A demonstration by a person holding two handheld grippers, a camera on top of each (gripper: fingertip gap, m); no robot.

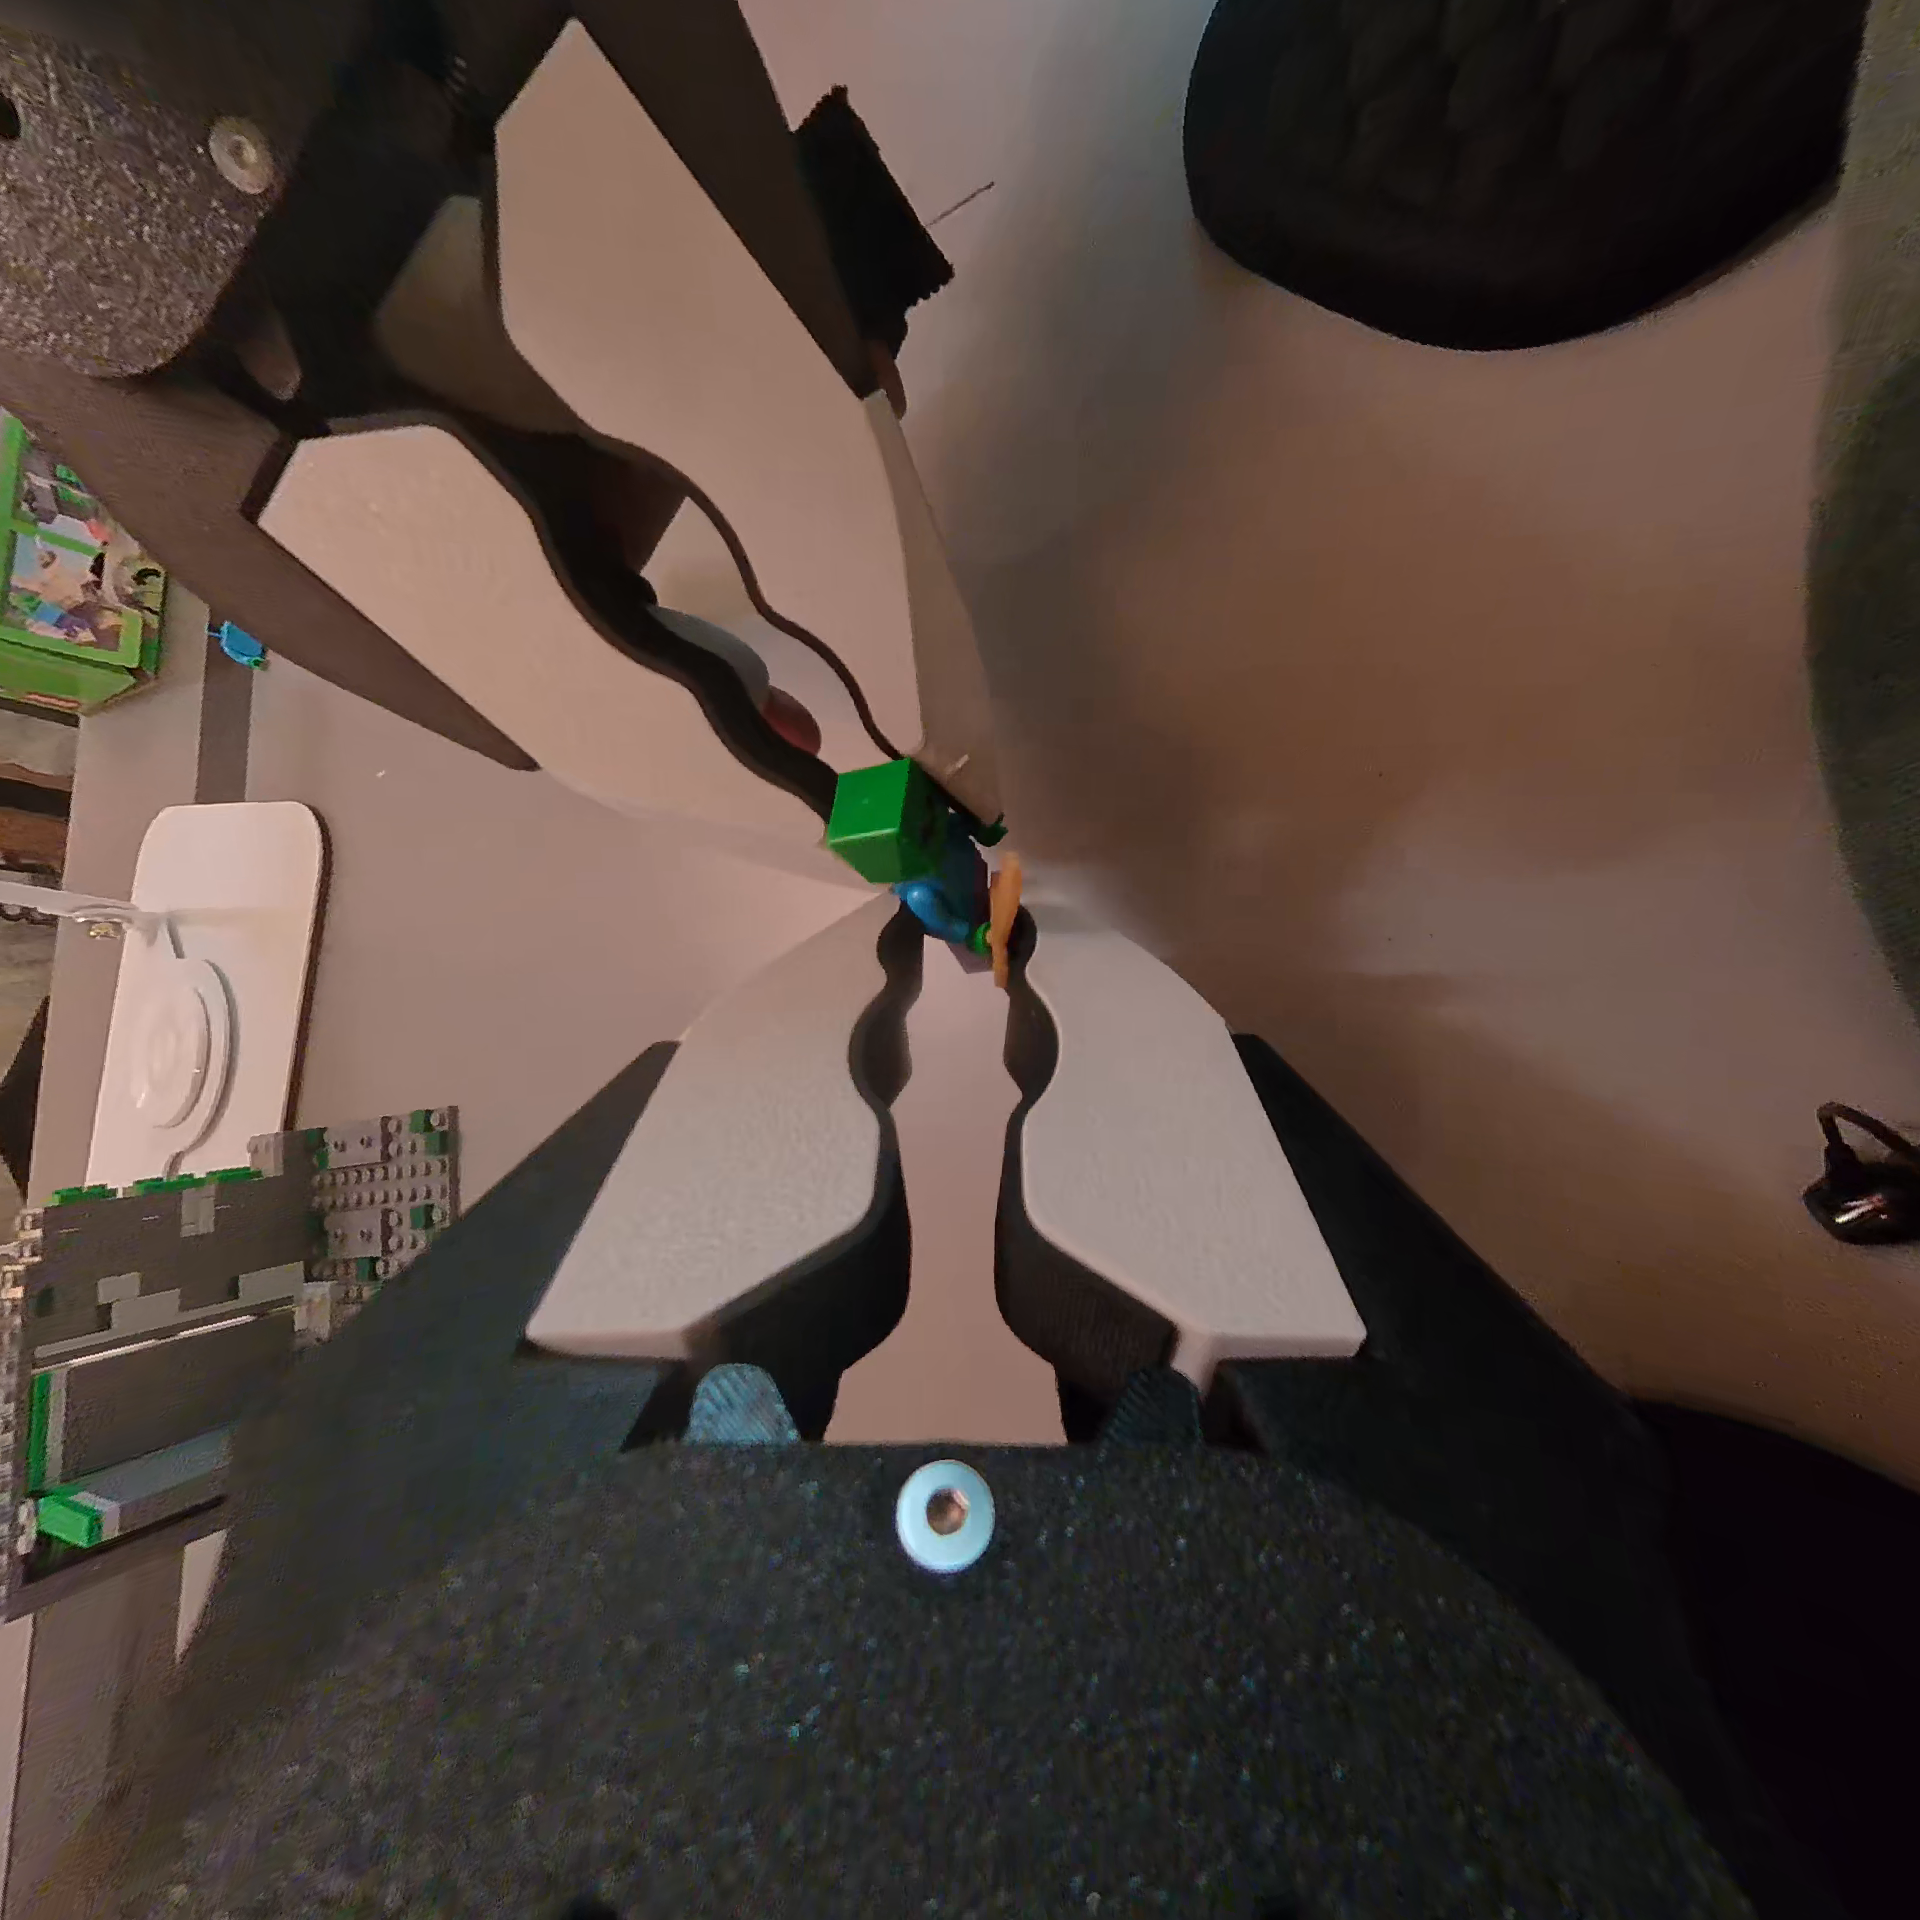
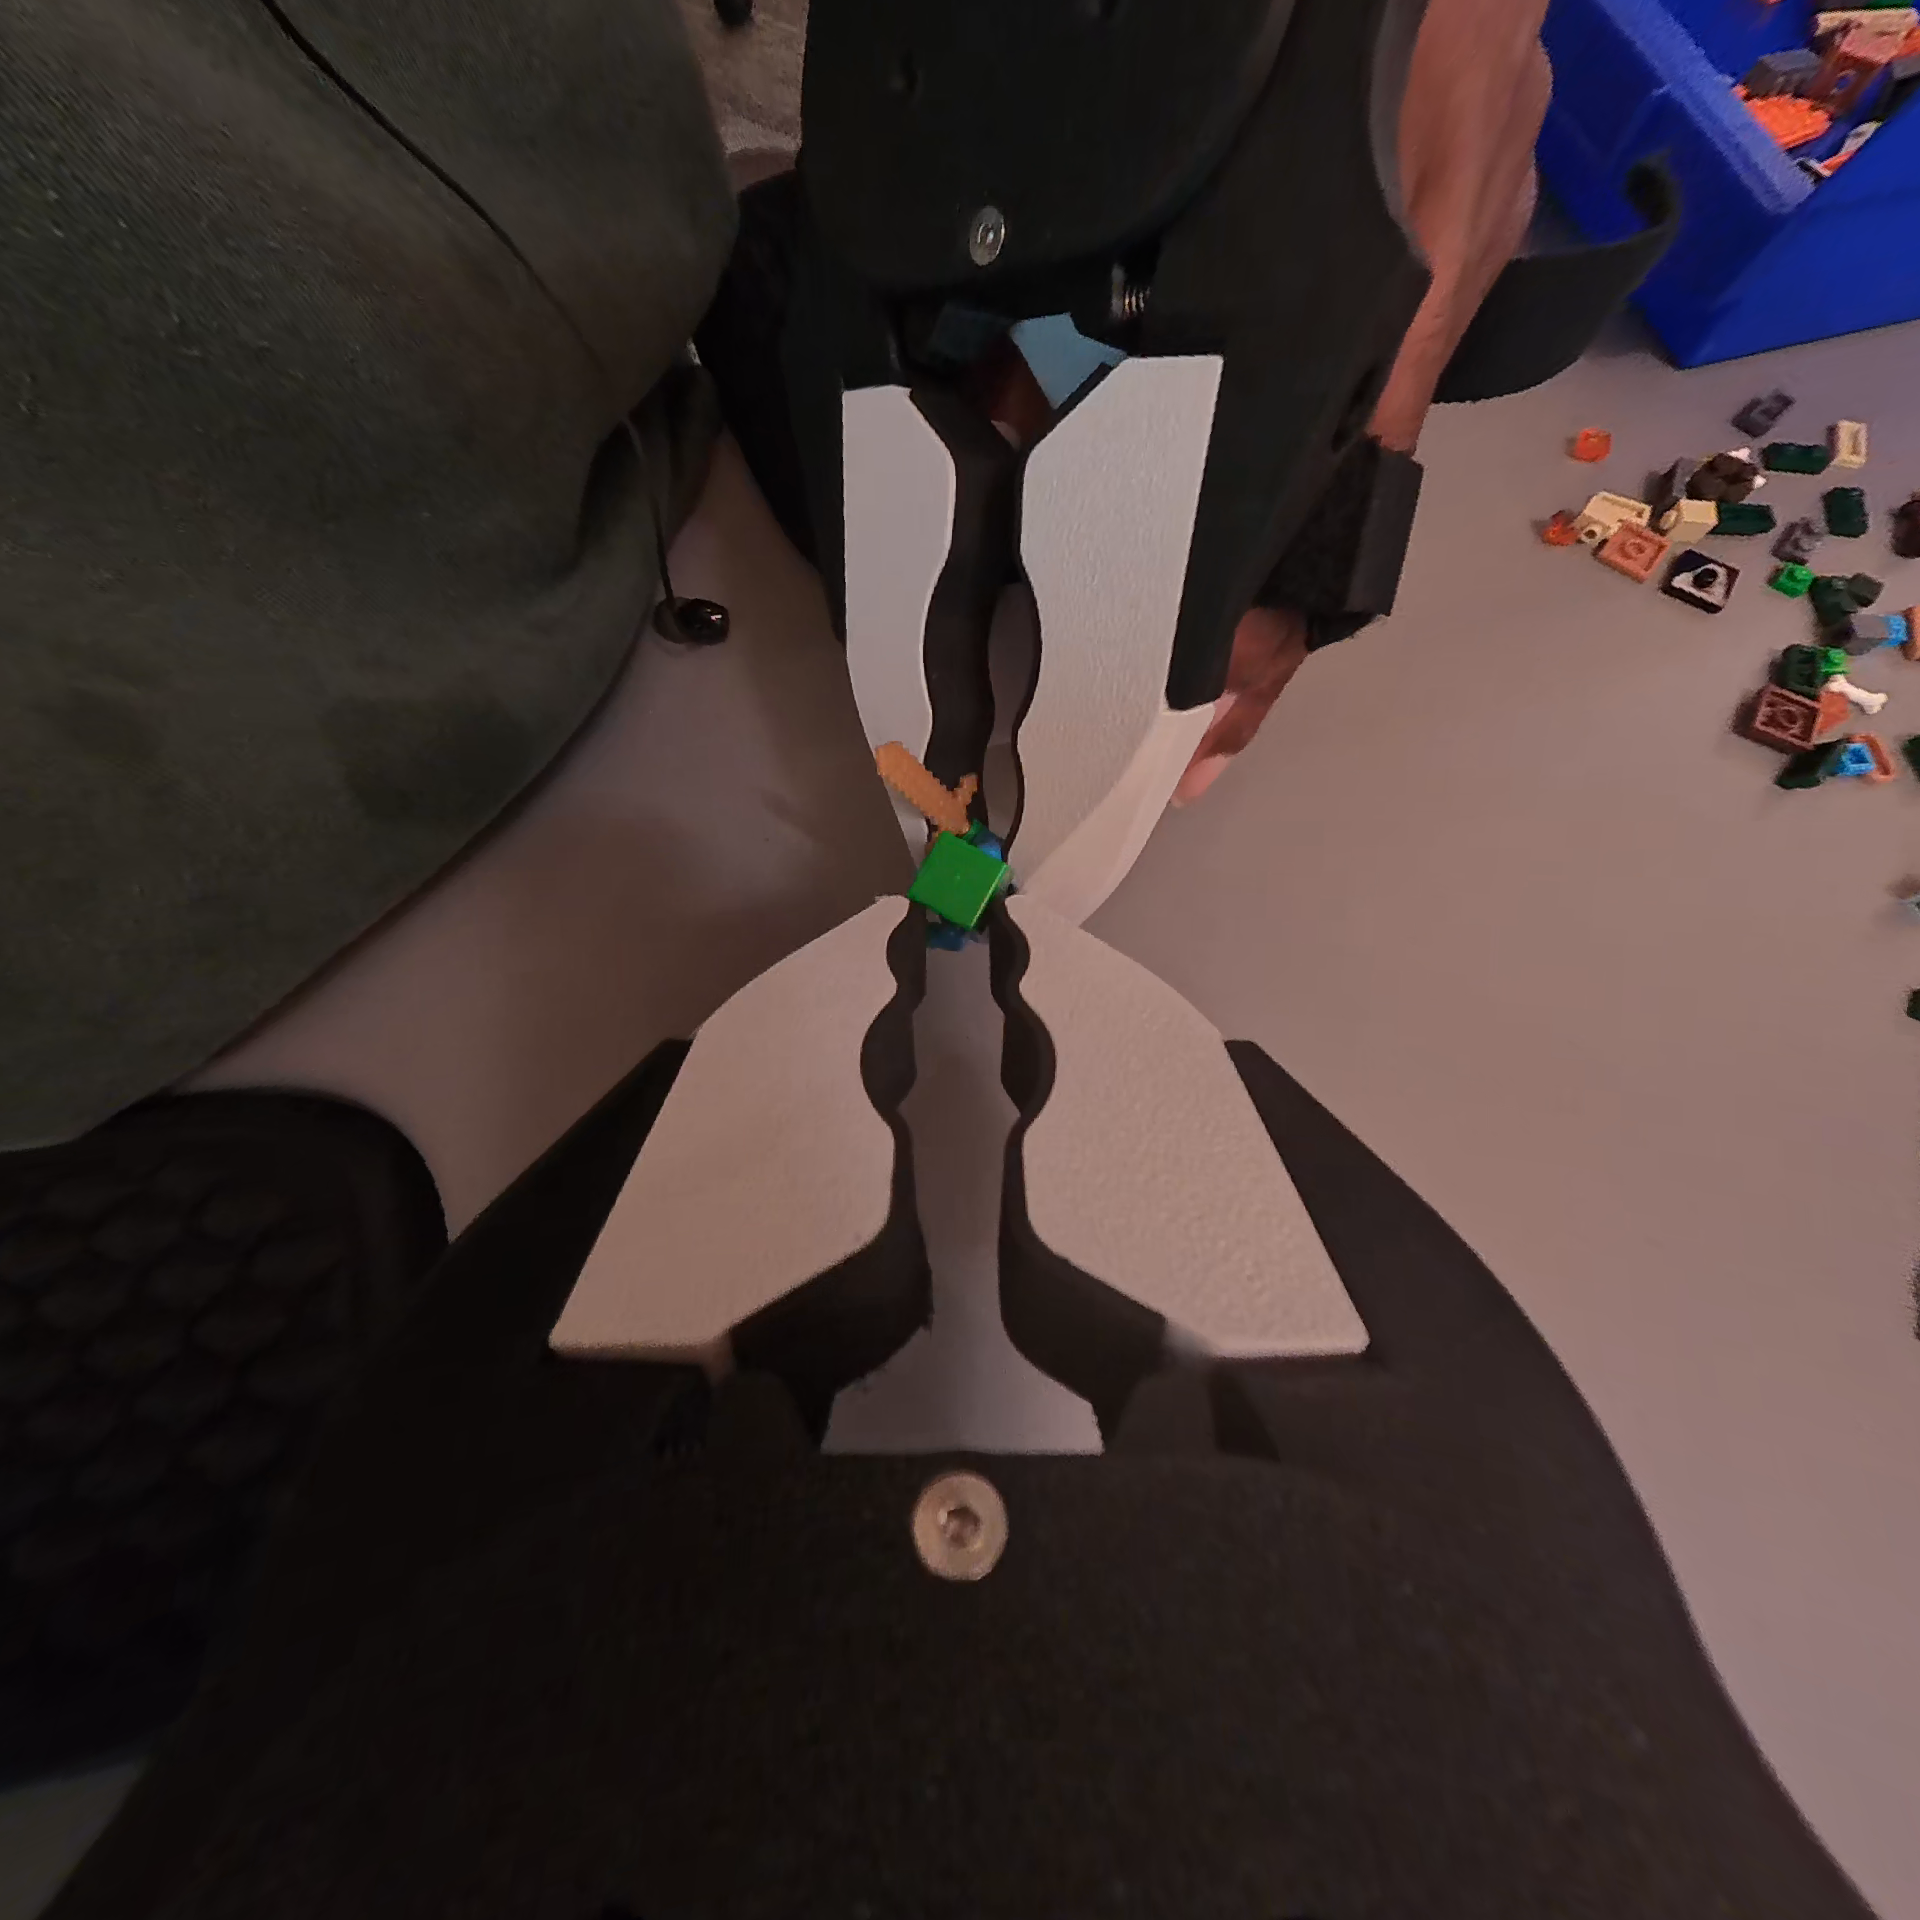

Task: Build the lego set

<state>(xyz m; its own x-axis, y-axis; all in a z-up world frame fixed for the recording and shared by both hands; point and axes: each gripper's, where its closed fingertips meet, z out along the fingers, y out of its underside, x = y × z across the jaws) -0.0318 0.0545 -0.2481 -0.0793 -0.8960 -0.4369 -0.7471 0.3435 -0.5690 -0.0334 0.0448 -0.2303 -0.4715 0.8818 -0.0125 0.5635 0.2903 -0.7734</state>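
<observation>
Both tools pinch one glossy, blocky minifigure (image 1: 940, 868) tip to tip: left tool (image 1: 961, 925), right tool (image 2: 961, 914); its pixelated orange sword (image 2: 925, 788) angles far-left.

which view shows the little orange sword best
The right wrist view: the orange sword lies nearly flat to the camera, its pixelated blade and crossguard clear above the green-headed figure. In the left wrist view the sword is seen almost edge-on, a thin orange sliver beside the figure.

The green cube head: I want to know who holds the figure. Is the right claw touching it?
Touching. In the right wrist view, the right claw tips close against the green cube head with no gap showing; the left wrist view agrees.
</observation>
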